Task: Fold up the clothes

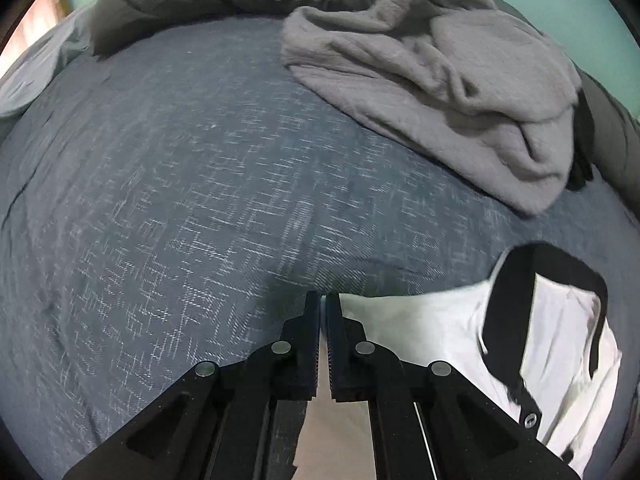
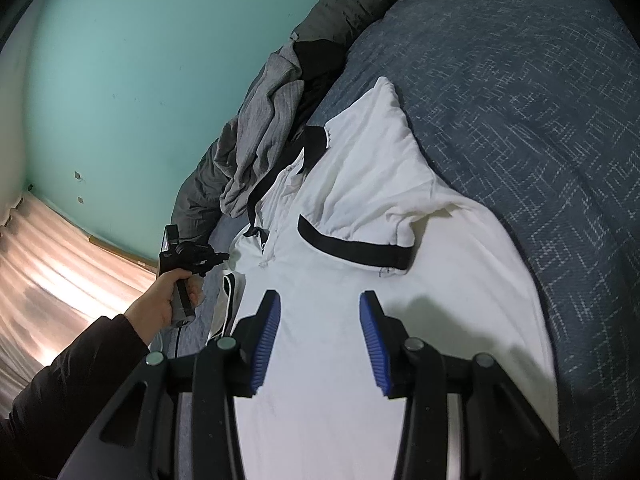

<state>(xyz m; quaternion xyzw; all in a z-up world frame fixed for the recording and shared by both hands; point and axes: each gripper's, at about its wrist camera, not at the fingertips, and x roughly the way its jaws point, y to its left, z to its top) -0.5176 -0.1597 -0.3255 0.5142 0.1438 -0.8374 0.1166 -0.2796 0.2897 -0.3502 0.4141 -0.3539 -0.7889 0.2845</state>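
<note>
blue-padded right claw (image 2: 320,336) hangs spread over the white shirt (image 2: 360,240), nothing between its pads. shirt lies flat on the bed (image 2: 520,100), filling the lower centre of the right view, black-trimmed sleeve folded across its chest, black collar toward the upper left. at mid-left a hand (image 2: 160,308) holds the left claw (image 1: 323,320), pressed together at the shirt's edge; whether it pinches cloth is unclear. grey garment (image 1: 440,80) sits upper right.

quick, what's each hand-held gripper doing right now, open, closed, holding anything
Left hand-held gripper: closed at the white shirt's edge; whether it pinches cloth cannot be told.
Right hand-held gripper: open, empty.
</note>
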